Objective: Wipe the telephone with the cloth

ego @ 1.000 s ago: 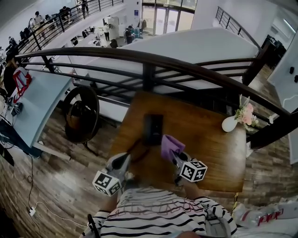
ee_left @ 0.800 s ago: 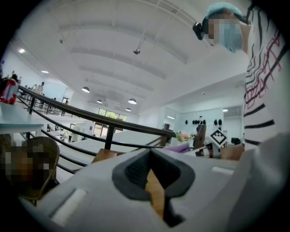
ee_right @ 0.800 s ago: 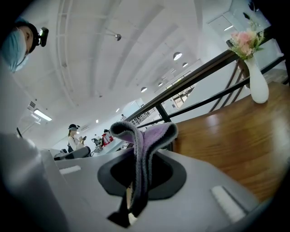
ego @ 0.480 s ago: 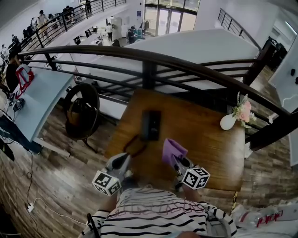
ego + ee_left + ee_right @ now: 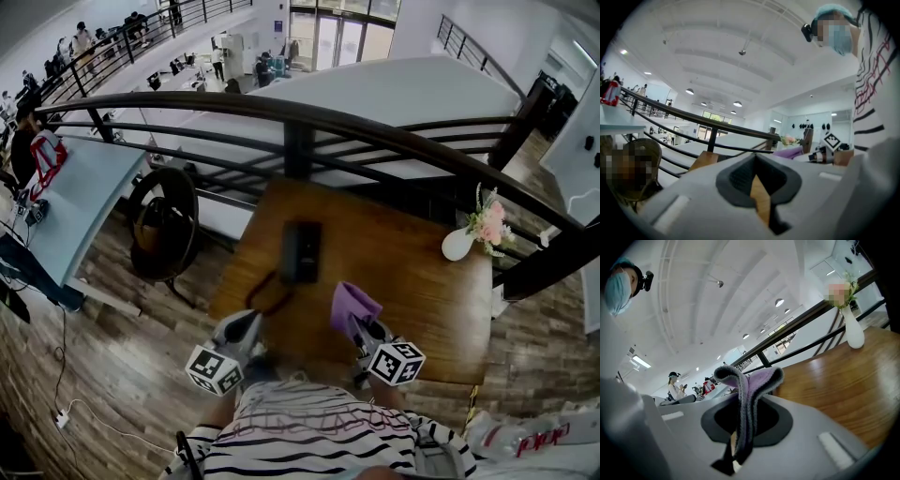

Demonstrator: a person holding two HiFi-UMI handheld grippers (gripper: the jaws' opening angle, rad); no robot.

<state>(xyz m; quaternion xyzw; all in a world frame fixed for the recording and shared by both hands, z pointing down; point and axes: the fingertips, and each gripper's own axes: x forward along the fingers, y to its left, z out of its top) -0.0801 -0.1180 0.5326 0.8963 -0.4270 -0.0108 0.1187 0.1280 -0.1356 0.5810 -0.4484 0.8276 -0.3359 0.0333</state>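
The right claw [image 5: 742, 425] is pinched on the purple cloth [image 5: 751, 383], which stands up out of its jaws in a folded hump with a grey hem. In the head view this claw [image 5: 362, 328] hangs over the near part of the wooden counter [image 5: 412, 281], about midway along its near edge, and the cloth [image 5: 352, 306] points toward the far edge. The cloth is near the telephone [image 5: 302, 251] but not touching it, off the handset's near right end.

The left claw [image 5: 755, 162] is pressed together at the tips with nothing held; only a sliver of counter wood shows behind them. It sits at the counter's near left corner [image 5: 246, 325], with its marker cube lower toward the person's striped shirt [image 5: 319, 422].

The telephone, black and oblong, lies flat in the counter's left half, roughly halfway between the far and near edges, its long side running far to near. A dark cord [image 5: 269, 294] loops from its near end toward the near left corner.

A white vase [image 5: 458, 247] with pink flowers stands by the far right corner. A dark railing [image 5: 300, 141] runs along beyond the far edge.
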